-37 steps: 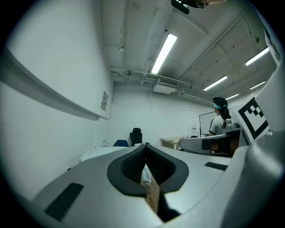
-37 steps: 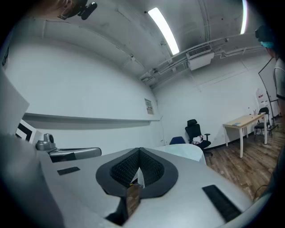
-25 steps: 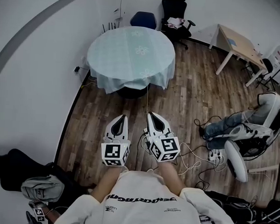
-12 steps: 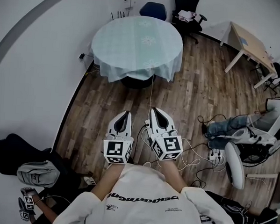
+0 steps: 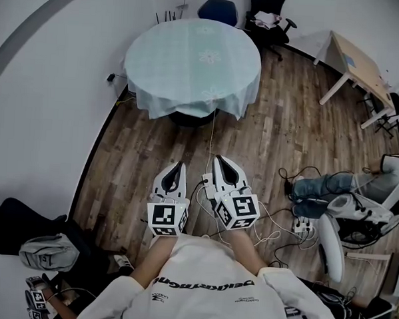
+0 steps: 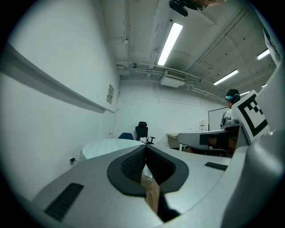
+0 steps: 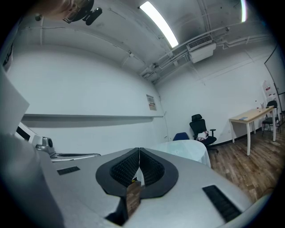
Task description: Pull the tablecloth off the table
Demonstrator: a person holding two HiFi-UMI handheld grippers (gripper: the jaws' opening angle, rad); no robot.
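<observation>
A round table under a pale mint tablecloth (image 5: 191, 65) with faint flower prints stands at the far side of the room; its hem hangs down all round. It shows as a pale disc (image 6: 109, 145) in the left gripper view and as a draped edge (image 7: 189, 151) in the right gripper view. My left gripper (image 5: 180, 166) and right gripper (image 5: 217, 160) are held side by side over the wooden floor, well short of the table, both pointing toward it. Both are shut with nothing between the jaws (image 6: 145, 146) (image 7: 140, 149).
A blue chair (image 5: 217, 10) and a black office chair (image 5: 267, 16) stand behind the table. A wooden desk (image 5: 354, 63) is at the right. A seated person's legs (image 5: 325, 189), cables and a power strip (image 5: 302, 227) lie on the floor to my right. Bags (image 5: 44, 251) sit at the left wall.
The view has shifted a little and the table sits slightly further left and nearer the top. Both grippers stay shut and side by side, a little lower in the picture.
</observation>
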